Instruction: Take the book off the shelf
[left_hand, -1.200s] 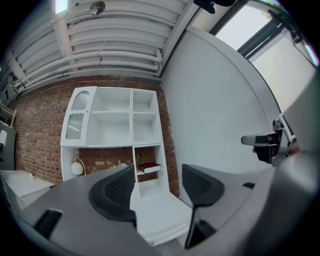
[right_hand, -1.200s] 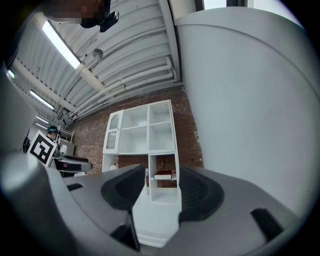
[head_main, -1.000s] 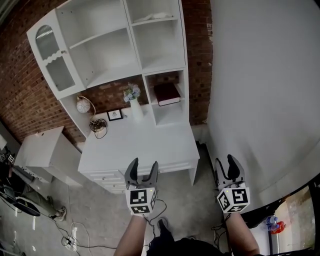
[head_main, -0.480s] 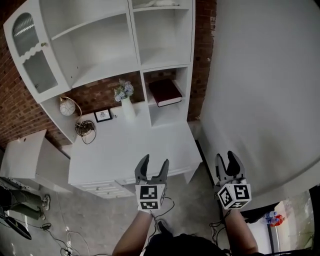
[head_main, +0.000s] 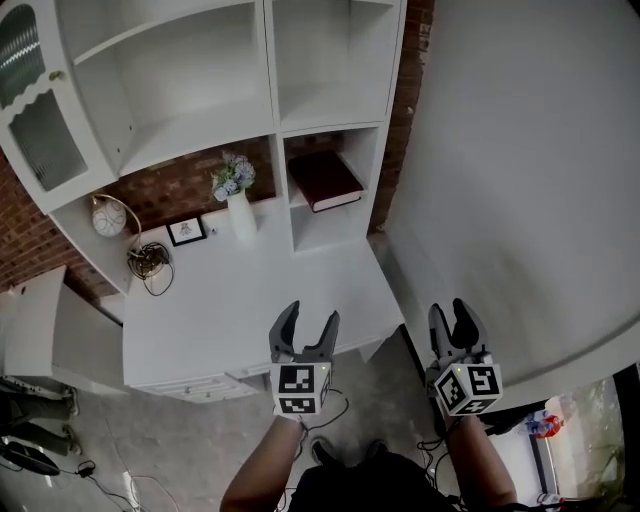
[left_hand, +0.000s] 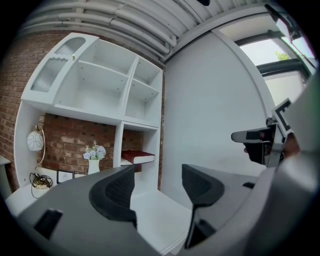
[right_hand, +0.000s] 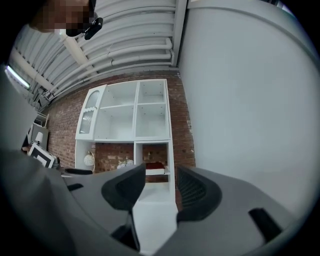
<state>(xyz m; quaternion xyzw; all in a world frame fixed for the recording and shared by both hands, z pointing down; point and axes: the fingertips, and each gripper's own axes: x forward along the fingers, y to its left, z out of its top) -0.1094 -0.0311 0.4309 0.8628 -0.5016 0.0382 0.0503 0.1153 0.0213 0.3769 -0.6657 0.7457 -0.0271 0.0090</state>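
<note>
The left claw (head_main: 311, 320) stands open and empty above the near edge of the white table (head_main: 230, 300). The right claw (head_main: 450, 314), also open with nothing between its jaws, hangs beside it, past the table's end. Well ahead of both, the dark red book (head_main: 325, 180) lies flat in the shelf (head_main: 335, 108), beyond a flower vase (head_main: 239, 213).

No readable text, brands or numbers, framed picture (head_main: 186, 231) too small to make out
</note>
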